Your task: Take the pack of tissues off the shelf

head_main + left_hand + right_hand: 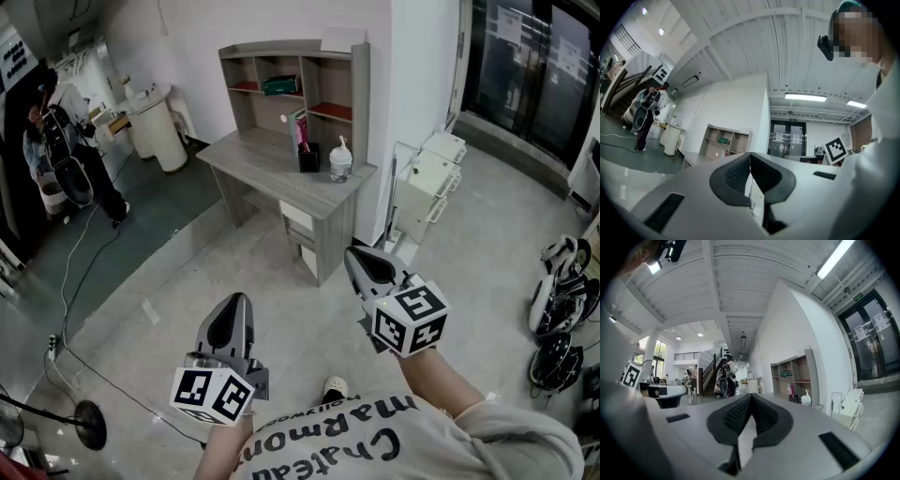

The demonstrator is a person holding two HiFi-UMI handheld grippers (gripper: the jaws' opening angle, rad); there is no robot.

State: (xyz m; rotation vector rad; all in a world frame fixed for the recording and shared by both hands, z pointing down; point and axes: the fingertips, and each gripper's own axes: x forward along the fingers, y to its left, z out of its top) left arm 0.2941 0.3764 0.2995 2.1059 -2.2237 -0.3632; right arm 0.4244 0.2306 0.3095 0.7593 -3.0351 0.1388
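Left gripper (pixel 234 314): lower centre-left, jaws clenched together, nothing between them.
Right gripper (pixel 361 261): lower centre-right, jaws pressed tip to tip, empty.
Pack of tissues (pixel 281 85): green, upper centre, in the middle compartment of the shelf (pixel 356 94), well apart from both grippers.
Desk (pixel 267 159): beneath the shelf, bearing a white pump bottle (pixel 340 161).

Shelf (pixel 281 49) stands on the bench's (pixel 253 155) back edge, against the wall. Pack of tissues (pixel 280 85) in shelf's upper middle compartment. Holder (pixel 308 157) and bottle (pixel 340 161) side by side on bench's right end, before the shelf. Cabinet (pixel 427 178) right of bench, person (pixel 61 141) far left. Left gripper (pixel 230 323) and right gripper (pixel 368 265) nearer the camera, well apart from bench.
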